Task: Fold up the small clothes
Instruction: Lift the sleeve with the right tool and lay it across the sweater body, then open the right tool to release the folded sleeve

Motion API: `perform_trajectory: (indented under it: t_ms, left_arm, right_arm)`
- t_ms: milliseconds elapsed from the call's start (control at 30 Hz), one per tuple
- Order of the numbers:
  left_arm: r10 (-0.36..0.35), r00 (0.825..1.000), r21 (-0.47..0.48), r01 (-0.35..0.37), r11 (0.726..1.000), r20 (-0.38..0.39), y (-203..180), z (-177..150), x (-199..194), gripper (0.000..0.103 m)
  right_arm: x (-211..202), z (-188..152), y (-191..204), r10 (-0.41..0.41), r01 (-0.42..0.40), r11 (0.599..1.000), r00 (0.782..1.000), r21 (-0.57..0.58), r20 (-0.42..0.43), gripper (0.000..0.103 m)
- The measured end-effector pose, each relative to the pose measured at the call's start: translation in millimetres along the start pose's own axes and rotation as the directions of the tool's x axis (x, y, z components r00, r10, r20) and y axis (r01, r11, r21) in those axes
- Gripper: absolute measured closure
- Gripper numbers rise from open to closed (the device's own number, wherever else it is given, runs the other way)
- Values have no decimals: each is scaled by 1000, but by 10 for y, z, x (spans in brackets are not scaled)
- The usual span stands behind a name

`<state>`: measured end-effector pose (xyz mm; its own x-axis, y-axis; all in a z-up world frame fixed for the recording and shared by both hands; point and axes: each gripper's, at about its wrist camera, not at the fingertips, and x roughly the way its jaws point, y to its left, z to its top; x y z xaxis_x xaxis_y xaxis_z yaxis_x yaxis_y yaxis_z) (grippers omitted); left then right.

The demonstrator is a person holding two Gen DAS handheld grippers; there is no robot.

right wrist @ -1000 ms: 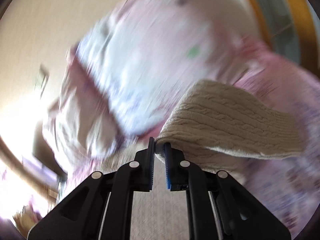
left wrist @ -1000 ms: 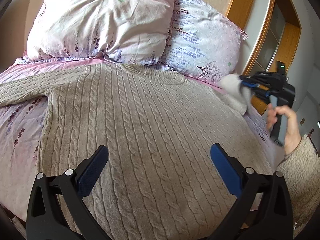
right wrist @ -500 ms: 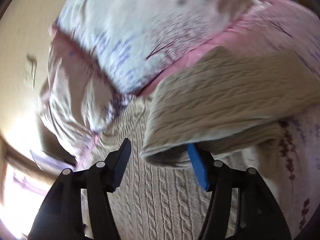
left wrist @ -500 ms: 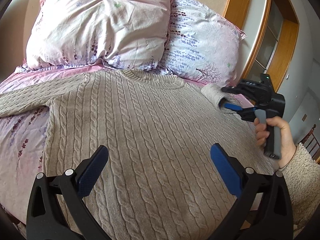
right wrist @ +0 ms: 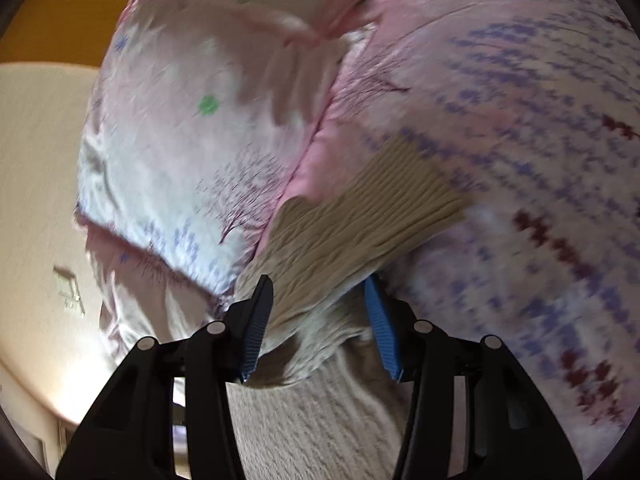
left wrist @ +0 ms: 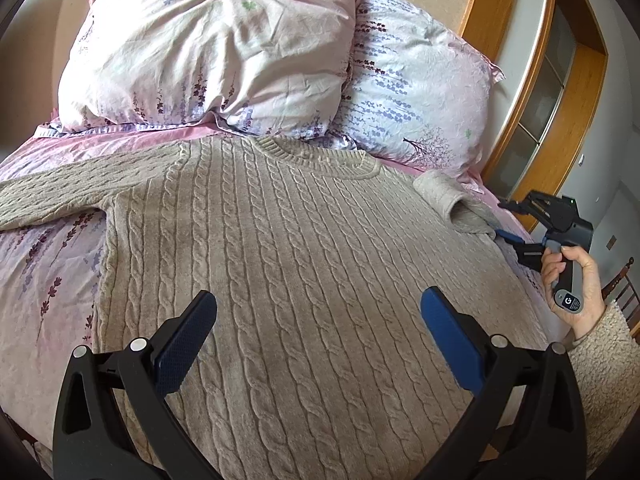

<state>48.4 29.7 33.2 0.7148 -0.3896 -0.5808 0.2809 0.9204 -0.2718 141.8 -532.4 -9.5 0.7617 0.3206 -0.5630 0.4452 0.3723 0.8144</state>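
Note:
A beige cable-knit sweater (left wrist: 280,264) lies flat on the bed, neck toward the pillows. Its left sleeve (left wrist: 60,196) stretches out to the left. Its right sleeve (left wrist: 448,200) lies bunched at the right shoulder. My left gripper (left wrist: 316,332) is open and empty, hovering over the sweater's lower body. My right gripper (left wrist: 508,224) sits at the bed's right edge by that sleeve. In the right wrist view my right gripper (right wrist: 320,320) is open, with the sleeve (right wrist: 352,232) lying loose between its blue pads (right wrist: 380,328). That view is blurred.
Two floral pillows (left wrist: 208,48) (left wrist: 416,92) lean at the head of the bed. Pink floral bedding (left wrist: 44,280) shows left of the sweater. A wooden frame with glass panels (left wrist: 560,92) stands to the right. A hand (left wrist: 576,280) holds the right gripper.
My right gripper was shut on the raised sleeve end, carried it down onto the bed by the right shoulder, opened and let it go. My left gripper stayed open over the sweater.

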Motion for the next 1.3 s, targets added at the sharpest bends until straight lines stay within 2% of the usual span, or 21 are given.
perform_trajectory:
  t_ms: [133,233,333,400,533,633,700,767,800,900,1033,1167,1300]
  left_arm:
    - [6,1000,-12,-6,1000,-1,40,7,2,1]
    - [0,1000,-31,0,1000,-5,81,9,8,1]
    - [-6,1000,-47,5,999,-4,124,6,-2,1]
    - [-2,1000,-54,2,999,1,158,9,-13,1]
    - [0,1000,-81,0,997,11,263,27,-39,1]
    - [2,1000,-100,0,995,20,319,45,-56,1]
    - [4,1000,-107,-2,994,26,345,56,-71,1]
    - [9,999,-113,-5,994,33,375,67,-97,1]
    - [11,999,-115,-7,993,37,393,70,-110,1]
    - [28,998,-126,-21,992,51,475,90,-167,1]
    - [67,995,-151,-56,987,71,630,131,-261,1]
    - [109,990,-179,-91,980,90,786,166,-349,1]
    - [153,983,-210,-130,969,100,961,201,-406,1]
  right_arm:
    - [-9,56,-109,-85,85,996,996,8,31,81]
    - [20,85,-122,-117,117,993,992,-3,45,92]
    - [6,71,76,-142,151,984,985,-95,95,95]
    - [-28,36,280,-122,142,975,985,-169,126,95]
    - [-65,-140,854,-12,56,940,991,-337,133,96]
    - [17,-370,1240,70,-31,898,995,-438,74,96]
    - [178,-591,1474,114,-106,865,993,-491,-14,96]
    - [323,-789,1616,124,-150,841,989,-519,-85,96]
    - [489,-953,1701,120,-182,825,982,-534,-148,96]
    - [865,-1308,1812,66,-213,798,961,-564,-269,96]
    - [1275,-1689,1884,-37,-203,761,935,-617,-354,96]
    - [1446,-1953,1898,-107,-202,730,910,-652,-401,96]
    - [1568,-2143,1952,-170,-184,700,896,-691,-410,96]
